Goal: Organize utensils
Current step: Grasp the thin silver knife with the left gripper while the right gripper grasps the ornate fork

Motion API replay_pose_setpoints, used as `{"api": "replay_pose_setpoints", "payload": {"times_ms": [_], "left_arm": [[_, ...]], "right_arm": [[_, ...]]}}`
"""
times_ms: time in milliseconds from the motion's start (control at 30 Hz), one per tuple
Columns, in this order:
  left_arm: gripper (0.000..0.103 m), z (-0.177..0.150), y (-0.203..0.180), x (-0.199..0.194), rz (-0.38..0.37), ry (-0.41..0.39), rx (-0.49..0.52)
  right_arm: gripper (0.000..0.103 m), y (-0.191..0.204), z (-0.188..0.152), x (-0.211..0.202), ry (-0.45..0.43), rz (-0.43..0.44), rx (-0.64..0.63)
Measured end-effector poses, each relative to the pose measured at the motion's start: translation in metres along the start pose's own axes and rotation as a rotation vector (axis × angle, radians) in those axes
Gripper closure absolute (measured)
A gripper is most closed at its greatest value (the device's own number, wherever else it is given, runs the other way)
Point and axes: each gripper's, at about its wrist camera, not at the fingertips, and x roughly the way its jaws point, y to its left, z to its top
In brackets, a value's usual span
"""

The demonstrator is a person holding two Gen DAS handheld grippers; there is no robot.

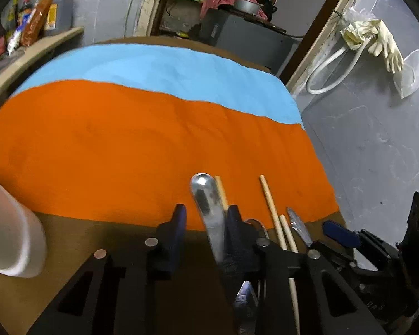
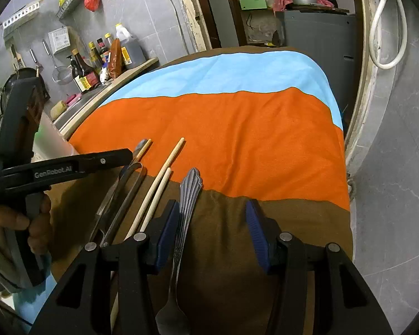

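Note:
Utensils lie in a row across the edge of an orange cloth (image 1: 125,150) and a brown cloth (image 2: 231,237). In the left wrist view my left gripper (image 1: 206,217) is open over a shiny metal utensil handle (image 1: 206,203), which lies against the right finger (image 1: 234,223). Wooden chopsticks (image 1: 271,203) and a ridged metal handle (image 1: 299,224) lie to its right. In the right wrist view my right gripper (image 2: 212,226) is open; a fork with a fluted handle (image 2: 188,195) lies by its left finger (image 2: 167,229). Chopsticks (image 2: 164,173) and the left gripper (image 2: 78,164) are to the left.
A white cylinder (image 1: 11,240) stands at the left on the brown cloth. A light blue cloth (image 1: 159,67) covers the far part of the table. A counter with sauce bottles (image 2: 97,58) is at the far left. The table edge drops to a grey floor (image 2: 391,195) on the right.

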Motion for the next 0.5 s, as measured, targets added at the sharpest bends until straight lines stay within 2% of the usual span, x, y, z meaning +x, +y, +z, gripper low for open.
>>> {"api": "replay_pose_setpoints", "payload": {"times_ms": [200,233,300,500], "left_arm": [[0.079,0.002,-0.010,0.012,0.002,0.024,0.021],[0.084,0.002,-0.011,0.012,0.002,0.027,0.023],[0.085,0.003,-0.011,0.011,0.002,0.032,0.025],[0.087,0.002,-0.009,0.005,-0.012,0.047,-0.019]], "right_arm": [[0.058,0.000,0.001,0.001,0.011,-0.017,-0.019],[0.058,0.001,0.001,0.002,0.014,-0.023,-0.027],[0.059,0.006,0.000,0.003,0.025,-0.050,-0.052],[0.070,0.013,0.002,0.001,0.057,-0.087,-0.099]]}}
